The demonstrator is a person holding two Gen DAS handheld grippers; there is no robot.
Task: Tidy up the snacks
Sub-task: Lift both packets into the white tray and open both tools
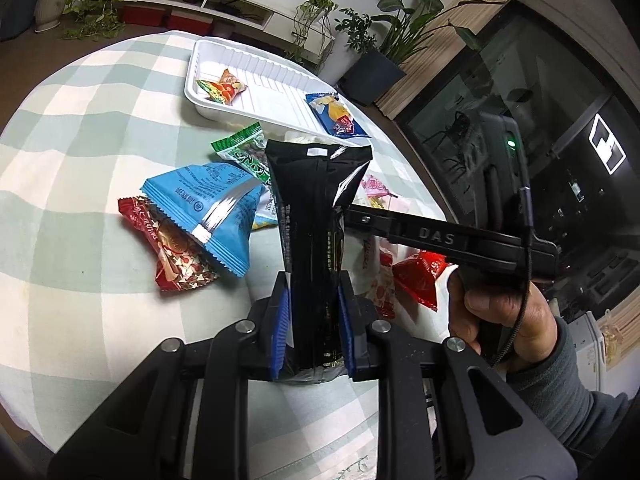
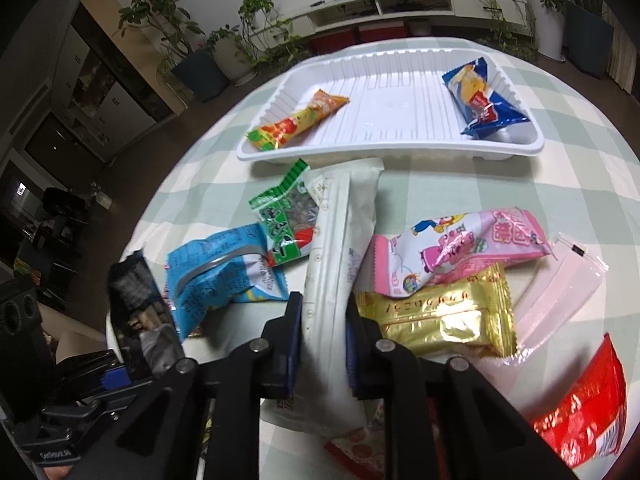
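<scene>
Left hand-held gripper [image 1: 312, 320]: clamped on black pack [image 1: 316, 216], raised clear of surface [image 1: 80, 120], pack standing tall between blue pads [image 1: 280, 320].
Right hand-held gripper [image 2: 320, 344]: closed around white pack [image 2: 340, 248]; far end of pack seemingly resting among pile, near end between pads.
Tray [image 2: 256, 152]: white, at far side of surface, holding orange pack [image 2: 298, 124] at one end and blue pack [image 2: 480, 100] at other; middle bare.
Pile: light-blue pack [image 2: 216, 272], green pack [image 2: 284, 216], pink pack [image 2: 460, 248], gold pack [image 2: 436, 316], red pack [image 2: 580, 396] and clear bag [image 2: 560, 288] loose on surface, short of tray.
Slip risk: glossy film, narrow grip low on black pack; likely to slide or swing out on a quick move toward tray.
Drag risk: white pack lying under green pack's edge and beside gold pack; lifting likely to tug neighbours, perhaps off surface edge.
Collision risk: both hand-held grippers close together over pile; crossing paths toward tray apt to knock packs loose.
Crush risk: contents of either pack possibly brittle; hard squeeze liable to break them.
</scene>
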